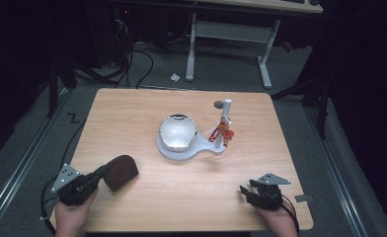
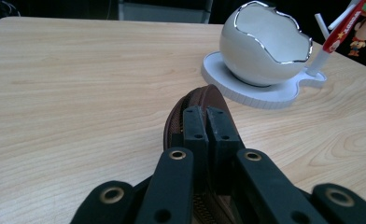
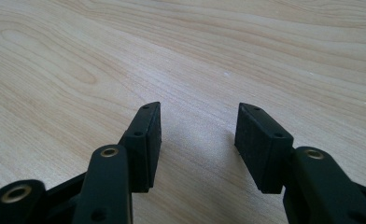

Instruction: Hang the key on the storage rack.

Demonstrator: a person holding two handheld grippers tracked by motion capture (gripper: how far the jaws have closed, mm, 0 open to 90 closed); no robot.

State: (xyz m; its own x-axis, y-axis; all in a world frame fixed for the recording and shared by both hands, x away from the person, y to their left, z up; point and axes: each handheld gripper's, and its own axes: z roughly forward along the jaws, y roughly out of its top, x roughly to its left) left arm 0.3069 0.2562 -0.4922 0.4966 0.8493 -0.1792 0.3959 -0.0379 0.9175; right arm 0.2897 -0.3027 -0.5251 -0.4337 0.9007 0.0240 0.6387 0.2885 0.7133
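We're looking at a light wooden table, and sitting about mid-table is a white stand with a shiny white eggshell-shaped bowl on it, plus a white post on the stand's right with a red-and-yellow cartoon figure against it. Down at the near left corner, the left gripper has its jaws pinched tight on the edge of a small brown zippered pouch, so we'd say it's gripped there, close to the tabletop. Over at the near right, the right gripper has its jaws apart over bare wood, with nothing between them.
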